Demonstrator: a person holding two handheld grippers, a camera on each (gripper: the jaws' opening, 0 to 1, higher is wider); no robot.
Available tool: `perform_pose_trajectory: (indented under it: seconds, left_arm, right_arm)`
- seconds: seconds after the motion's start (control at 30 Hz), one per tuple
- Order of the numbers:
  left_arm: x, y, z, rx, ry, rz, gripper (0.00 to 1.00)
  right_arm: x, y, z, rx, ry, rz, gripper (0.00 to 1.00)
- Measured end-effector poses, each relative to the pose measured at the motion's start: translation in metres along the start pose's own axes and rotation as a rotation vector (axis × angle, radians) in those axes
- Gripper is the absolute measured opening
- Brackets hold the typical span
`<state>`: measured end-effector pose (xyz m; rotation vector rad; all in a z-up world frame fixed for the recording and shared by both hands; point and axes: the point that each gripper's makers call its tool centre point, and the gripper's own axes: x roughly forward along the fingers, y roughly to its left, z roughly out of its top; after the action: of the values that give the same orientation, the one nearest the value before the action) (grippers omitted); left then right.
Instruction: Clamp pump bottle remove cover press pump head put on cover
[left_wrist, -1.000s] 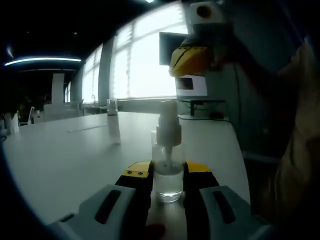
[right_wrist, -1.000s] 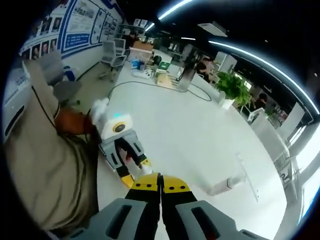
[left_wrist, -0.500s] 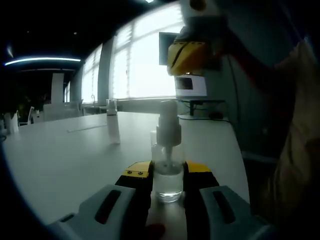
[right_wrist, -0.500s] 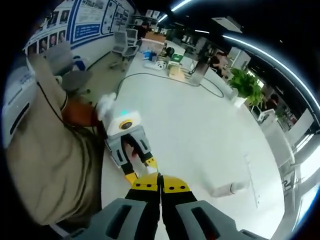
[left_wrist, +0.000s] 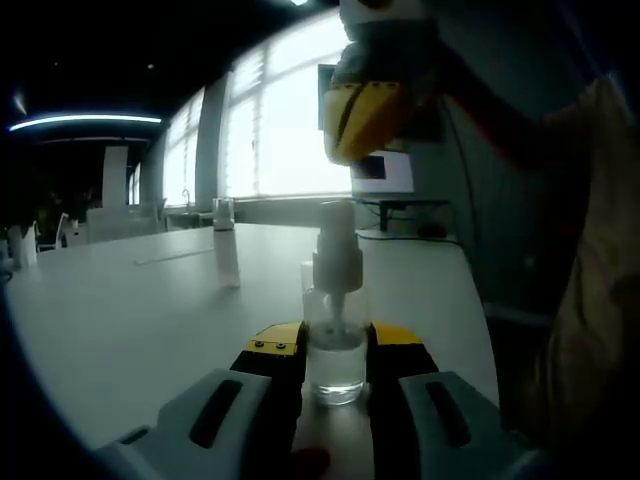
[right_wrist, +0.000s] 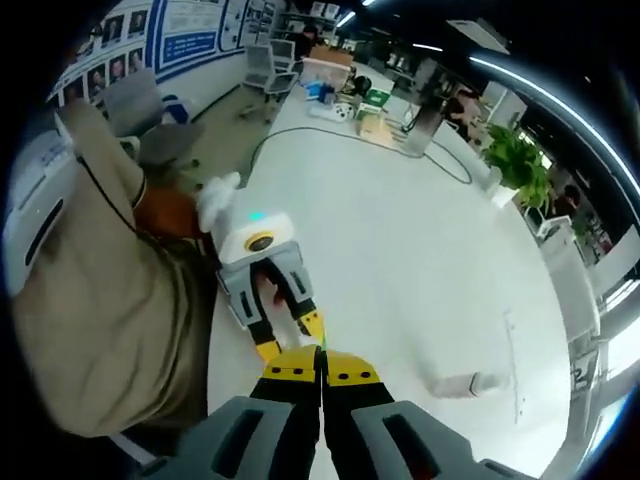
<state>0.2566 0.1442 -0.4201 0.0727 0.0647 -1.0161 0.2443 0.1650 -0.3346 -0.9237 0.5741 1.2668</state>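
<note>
A clear pump bottle (left_wrist: 336, 345) with a white pump head (left_wrist: 337, 255) stands upright on the white table (left_wrist: 130, 320). My left gripper (left_wrist: 335, 352) is shut on its lower body, one yellow-tipped jaw on each side. Its clear cover (left_wrist: 228, 255) rests apart on the table, further back and to the left; the cover (right_wrist: 470, 383) also appears in the right gripper view. My right gripper (left_wrist: 368, 112) hangs above the pump head, jaws shut, not touching it. In its own view the right gripper (right_wrist: 321, 366) is shut and empty, looking down on the left gripper (right_wrist: 290, 335).
A person's tan sleeve (right_wrist: 90, 300) and white-gloved hand (right_wrist: 215, 198) hold the left gripper. The table edge (left_wrist: 480, 300) runs close on the right. A cable (right_wrist: 300, 150), boxes (right_wrist: 345, 105) and a plant (right_wrist: 515, 160) lie at the far end.
The right gripper has shifted left, staying shut, and now hangs over the pump head. The bottle and left gripper have not moved.
</note>
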Motion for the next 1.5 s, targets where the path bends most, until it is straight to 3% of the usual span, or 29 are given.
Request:
perform_pose_trajectory:
  seconds: [0.93,1.5]
  left_arm:
    - [0.000,0.000,0.000,0.005,0.001,0.002,0.15]
    - [0.000,0.000,0.000,0.011,0.002,0.003,0.15]
  right_arm:
    - [0.016,0.006,-0.004,-0.058,0.151,0.109,0.00]
    - [0.019,0.009,-0.005,-0.103,0.170,0.128,0.00]
